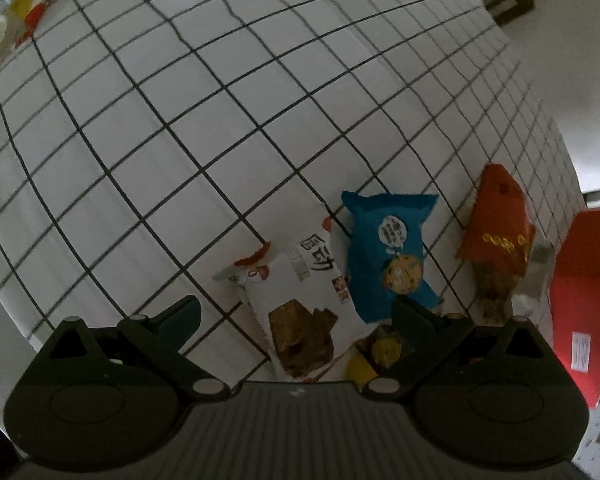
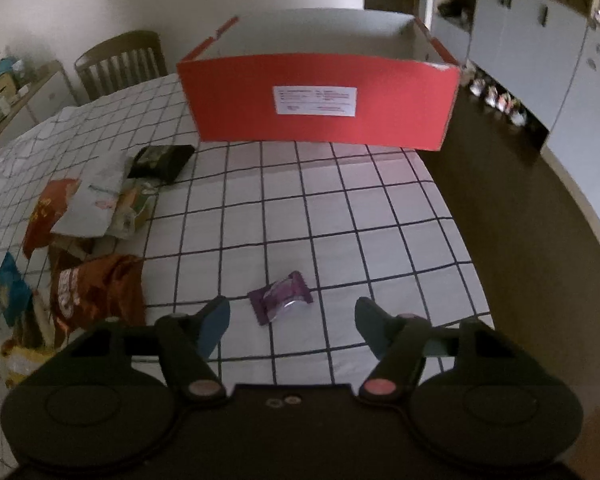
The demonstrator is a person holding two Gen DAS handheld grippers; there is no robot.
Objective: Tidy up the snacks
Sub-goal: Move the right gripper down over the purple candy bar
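In the left wrist view my left gripper [image 1: 296, 312] is open above a white snack packet [image 1: 296, 300] that lies between its fingers. A blue cookie packet [image 1: 392, 252] lies just to its right and an orange-red packet [image 1: 498, 224] farther right. In the right wrist view my right gripper [image 2: 292, 320] is open, with a small purple candy packet [image 2: 281, 297] on the cloth between its fingertips. The open red box [image 2: 320, 100] stands beyond it on the table. A pile of snack bags lies at the left, with an orange-brown bag [image 2: 96, 292] nearest.
The table has a white checked cloth [image 2: 340, 220]. A black packet [image 2: 160, 160] and a white bag [image 2: 96, 200] lie left of the box. The table edge [image 2: 472, 240] drops off at the right. A wooden chair [image 2: 120, 64] stands behind the table. The red box also shows at the right of the left wrist view [image 1: 580, 292].
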